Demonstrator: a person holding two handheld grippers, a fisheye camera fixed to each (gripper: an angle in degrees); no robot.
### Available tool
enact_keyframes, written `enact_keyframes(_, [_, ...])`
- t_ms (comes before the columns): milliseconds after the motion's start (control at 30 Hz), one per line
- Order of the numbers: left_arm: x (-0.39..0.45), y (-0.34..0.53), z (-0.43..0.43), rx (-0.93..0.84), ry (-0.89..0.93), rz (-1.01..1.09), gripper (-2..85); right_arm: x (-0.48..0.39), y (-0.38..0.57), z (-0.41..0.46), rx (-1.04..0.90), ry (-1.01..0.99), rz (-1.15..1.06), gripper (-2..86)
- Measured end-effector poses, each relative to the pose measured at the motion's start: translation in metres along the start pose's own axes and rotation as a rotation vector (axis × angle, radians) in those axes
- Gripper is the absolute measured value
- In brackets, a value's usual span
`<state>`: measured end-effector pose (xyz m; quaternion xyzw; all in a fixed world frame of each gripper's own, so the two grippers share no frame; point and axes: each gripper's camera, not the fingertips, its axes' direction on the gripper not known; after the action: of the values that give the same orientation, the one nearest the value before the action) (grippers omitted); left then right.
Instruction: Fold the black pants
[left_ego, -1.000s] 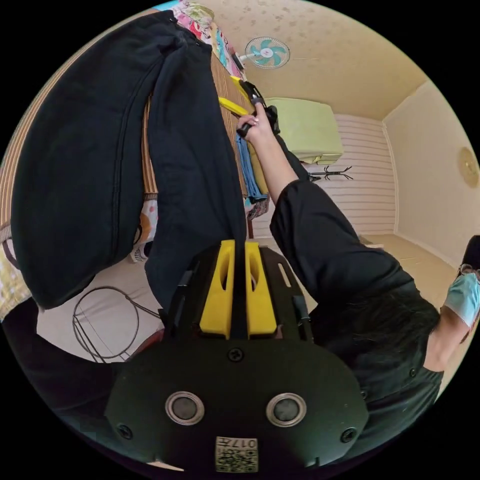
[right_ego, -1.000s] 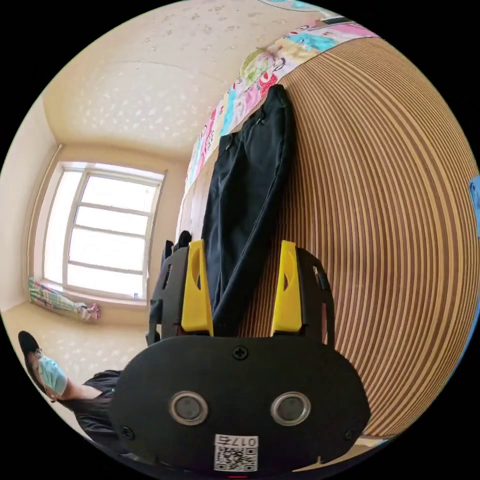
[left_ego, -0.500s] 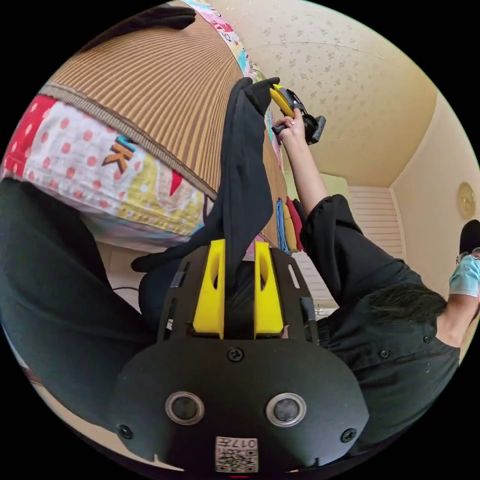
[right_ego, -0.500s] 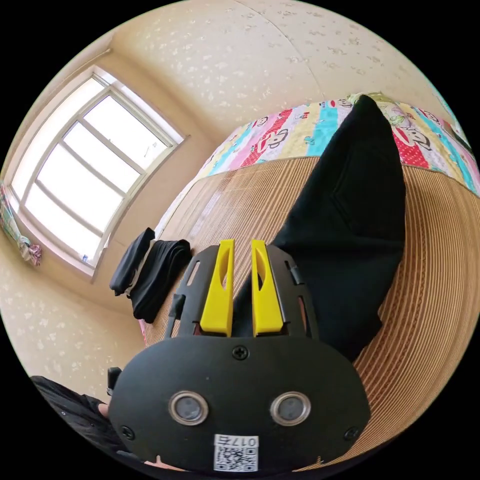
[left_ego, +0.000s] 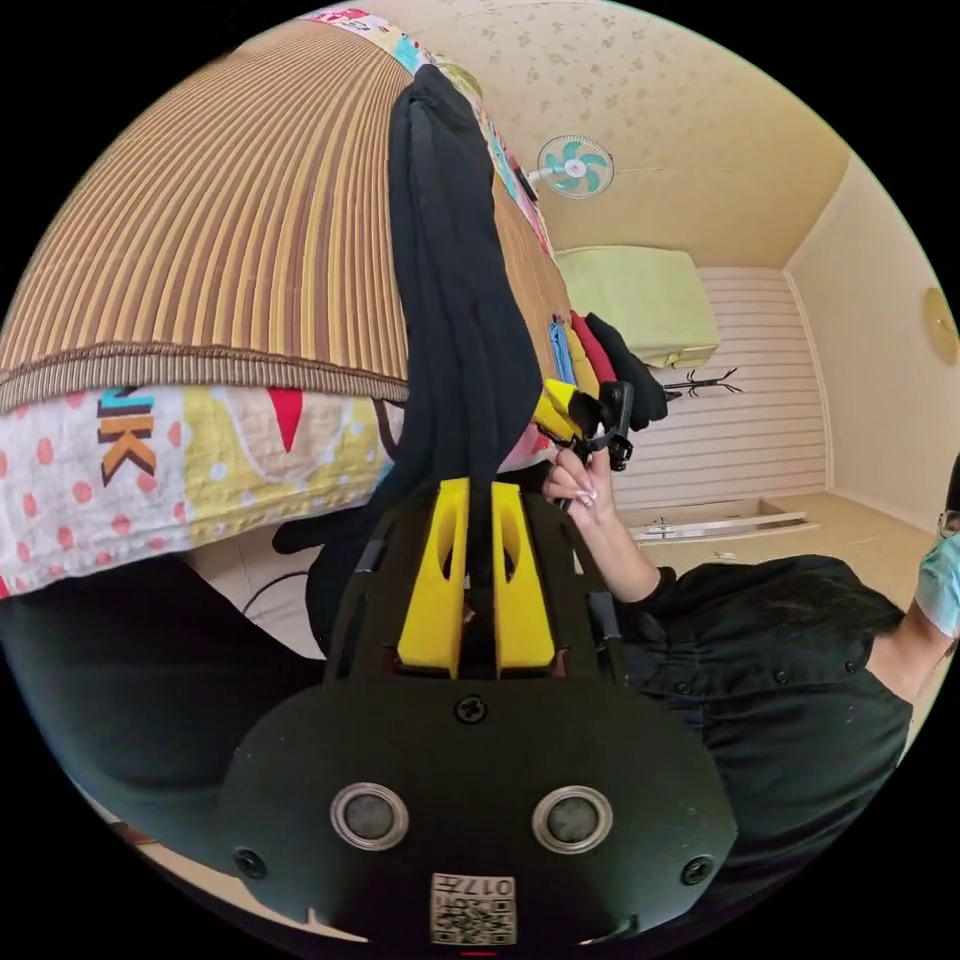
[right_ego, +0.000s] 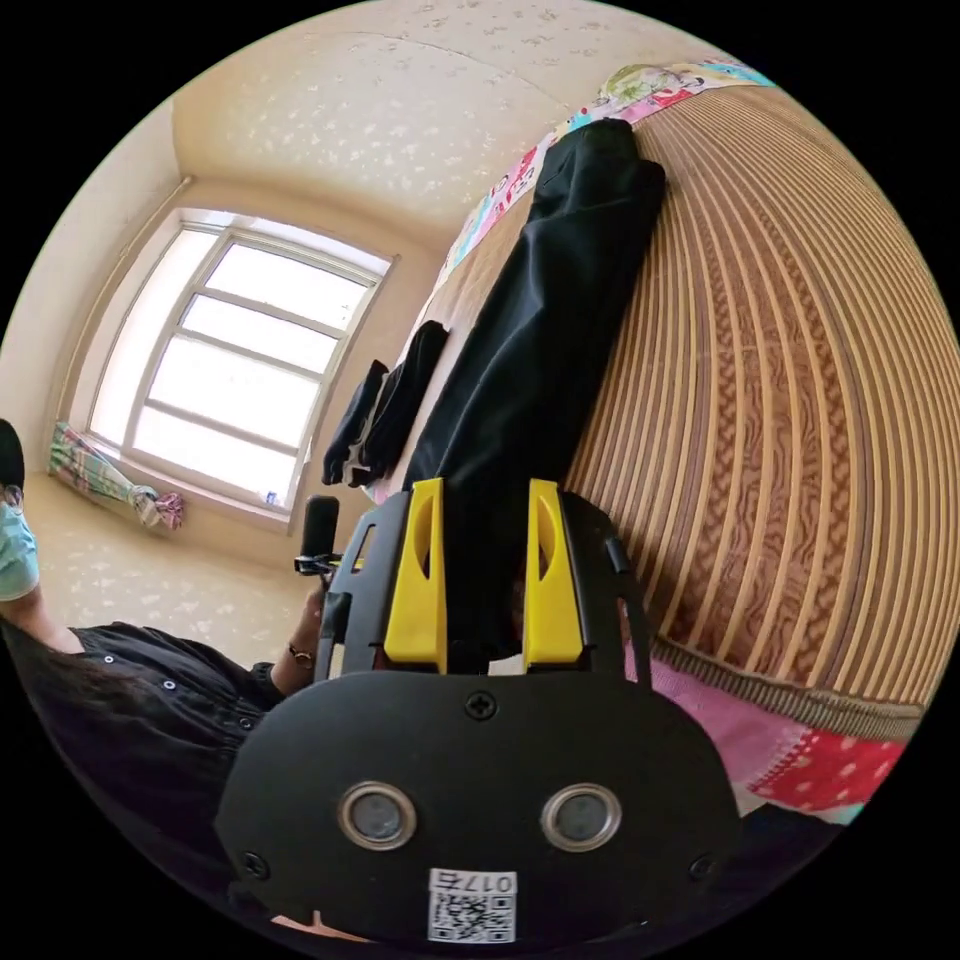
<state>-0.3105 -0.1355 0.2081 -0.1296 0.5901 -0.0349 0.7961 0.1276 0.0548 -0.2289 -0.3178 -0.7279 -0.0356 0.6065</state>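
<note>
The black pants (left_ego: 455, 300) lie as a long narrow strip across the striped mat (left_ego: 220, 230) of a bed, and their near end hangs over the bed's edge. My left gripper (left_ego: 478, 500) is shut on that near end, with the cloth rising straight from its yellow jaws. Just to its right a hand holds the right gripper (left_ego: 562, 412) against the same end of the pants. In the right gripper view the pants (right_ego: 545, 300) run away from my right gripper (right_ego: 485, 500), whose jaws press on a thick bunch of the black cloth.
The mat (right_ego: 800, 400) lies over a patterned sheet (left_ego: 200, 450). Folded dark clothes (right_ego: 385, 410) sit on the bed near a window (right_ego: 230, 370). Coloured folded clothes (left_ego: 590, 350) lie at the other end. A person in a black shirt (left_ego: 780, 660) stands at the bed's edge.
The right gripper has come from the pants' far end to the bed's edge beside the left gripper. The pants went from spread legs to one narrow strip. Both cameras swung.
</note>
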Motion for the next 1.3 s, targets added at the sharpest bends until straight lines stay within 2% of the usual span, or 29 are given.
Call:
enact_keyframes(133, [0.023, 0.01, 0.008, 0.009, 0.145, 0.167, 3.9, -0.024, 0.024, -0.004, -0.091, -0.184, -0.069, 4.2])
enact_keyframes(167, [0.029, 0.016, 0.01, -0.002, 0.189, 0.25, 3.9, -0.027, 0.026, -0.01, -0.081, -0.227, -0.095, 4.1])
enact_keyframes(233, [0.026, 0.023, 0.015, -0.044, 0.206, 0.274, 4.0, -0.028, 0.032, -0.036, -0.055, -0.324, -0.156, 3.9])
enact_keyframes(267, [0.015, 0.025, 0.021, -0.068, 0.113, 0.192, 4.4, -0.026, 0.034, -0.039, -0.067, -0.293, -0.158, 4.0])
enact_keyframes(300, [0.002, 0.029, 0.024, -0.066, -0.047, 0.084, 5.1, -0.017, 0.035, -0.039, -0.123, -0.179, -0.12, 4.8])
enact_keyframes(367, [-0.01, 0.034, 0.021, -0.023, -0.19, -0.021, 6.0, 0.001, 0.034, -0.03, -0.26, -0.064, -0.022, 8.8])
enact_keyframes(400, [-0.011, 0.036, 0.014, 0.041, -0.182, -0.031, 7.3, 0.005, 0.034, -0.031, -0.281, -0.039, -0.007, 11.0])
enact_keyframes(500, [-0.004, 0.029, 0.0, 0.2, -0.103, -0.008, 8.6, 0.003, 0.031, -0.055, -0.144, -0.054, -0.029, 10.8])
enact_keyframes(567, [0.004, 0.012, 0.004, 0.226, -0.11, 0.021, 9.7, 0.006, 0.023, -0.062, -0.096, -0.039, -0.017, 11.2])
enact_keyframes(767, [0.03, -0.049, 0.073, 0.112, -0.291, 0.08, 11.9, 0.013, -0.008, -0.047, -0.12, 0.06, 0.068, 8.6])
enact_keyframes(967, [0.037, -0.036, 0.108, 0.131, -0.449, 0.084, 6.2, 0.004, 0.0, -0.057, -0.101, 0.101, 0.048, 5.1])
enact_keyframes(1167, [0.023, 0.001, 0.081, 0.24, -0.294, 0.015, 4.4, -0.026, 0.011, -0.077, -0.05, 0.011, -0.07, 4.0])
enact_keyframes(1233, [-0.001, 0.014, 0.075, 0.261, -0.243, -0.075, 4.8, -0.015, 0.012, -0.072, -0.124, 0.053, -0.031, 6.2])
enact_keyframes(1300, [-0.017, 0.029, 0.062, 0.341, -0.12, -0.076, 7.2, -0.003, 0.016, -0.081, -0.111, 0.034, 0.012, 9.2])
